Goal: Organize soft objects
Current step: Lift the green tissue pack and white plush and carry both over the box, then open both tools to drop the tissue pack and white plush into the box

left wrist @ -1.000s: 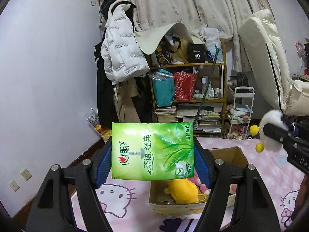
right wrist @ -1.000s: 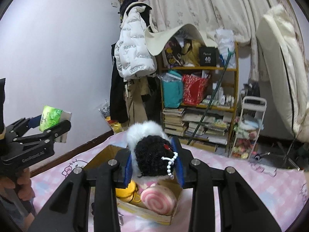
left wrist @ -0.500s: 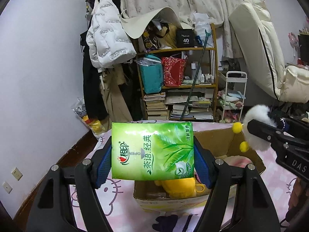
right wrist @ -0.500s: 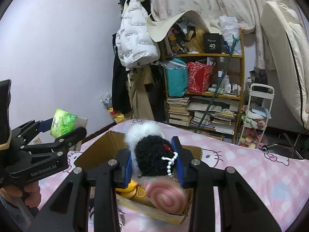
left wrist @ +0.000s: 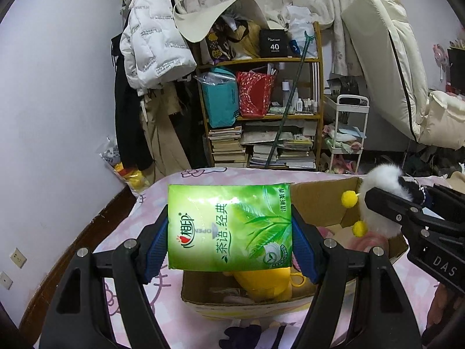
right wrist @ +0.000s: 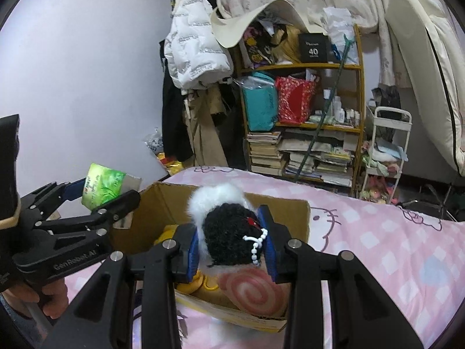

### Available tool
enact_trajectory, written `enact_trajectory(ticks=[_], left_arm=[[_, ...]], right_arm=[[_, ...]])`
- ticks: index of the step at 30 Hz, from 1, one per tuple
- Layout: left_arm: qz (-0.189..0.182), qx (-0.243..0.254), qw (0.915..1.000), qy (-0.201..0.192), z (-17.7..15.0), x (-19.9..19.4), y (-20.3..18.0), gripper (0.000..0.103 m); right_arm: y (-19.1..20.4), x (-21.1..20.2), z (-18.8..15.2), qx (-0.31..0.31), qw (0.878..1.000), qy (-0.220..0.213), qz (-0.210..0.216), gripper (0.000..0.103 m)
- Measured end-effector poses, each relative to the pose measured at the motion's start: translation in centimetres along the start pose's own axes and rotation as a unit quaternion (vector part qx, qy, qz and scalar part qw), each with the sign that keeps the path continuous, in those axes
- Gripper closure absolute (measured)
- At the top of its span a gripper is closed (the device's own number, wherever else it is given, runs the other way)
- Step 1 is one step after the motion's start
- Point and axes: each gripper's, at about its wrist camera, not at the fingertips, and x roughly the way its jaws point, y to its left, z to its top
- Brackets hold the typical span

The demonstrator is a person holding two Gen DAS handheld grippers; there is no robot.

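Left wrist view, left gripper: its 2 blue-padded jaws are clamped on the short ends of a green plastic tissue pack, held in the air.
Left wrist view, pack orientation: long axis horizontal, running jaw to jaw; printed face toward the camera, its text turned sideways.
Left wrist view, box: an open brown cardboard box sits on the pink cartoon-cat bedsheet, just behind and below the pack; a yellow plush toy lies inside.
Left wrist view, right gripper: enters from the right over the box, holding a white-and-black fluffy plush toy with 2 yellow pompoms.
Right wrist view, right gripper: jaws closed on the fluffy plush toy, its white end pointing away from the camera, above the box.
Right wrist view, box contents: a pink spiral-patterned plush roll at the near wall.
Right wrist view, left gripper: at left, beside the box, gripping the tissue pack.
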Motion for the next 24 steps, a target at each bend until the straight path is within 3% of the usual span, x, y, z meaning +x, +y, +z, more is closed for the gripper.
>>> enact_trajectory(ticks=[17,24], left_arm=[[0.000,0.014,0.9999,0.010,-0.5,0.7,-0.4,0.029],[-0.009,0.004,0.9996,0.025,-0.7,1.2,0.0,0.028]], right_arm=[[-0.5,1.0,-0.9,0.004,1.000,0.018,-0.007,0.064],[-0.8,1.4,-1.2,0.013,1.000,0.028,-0.006,0.055]])
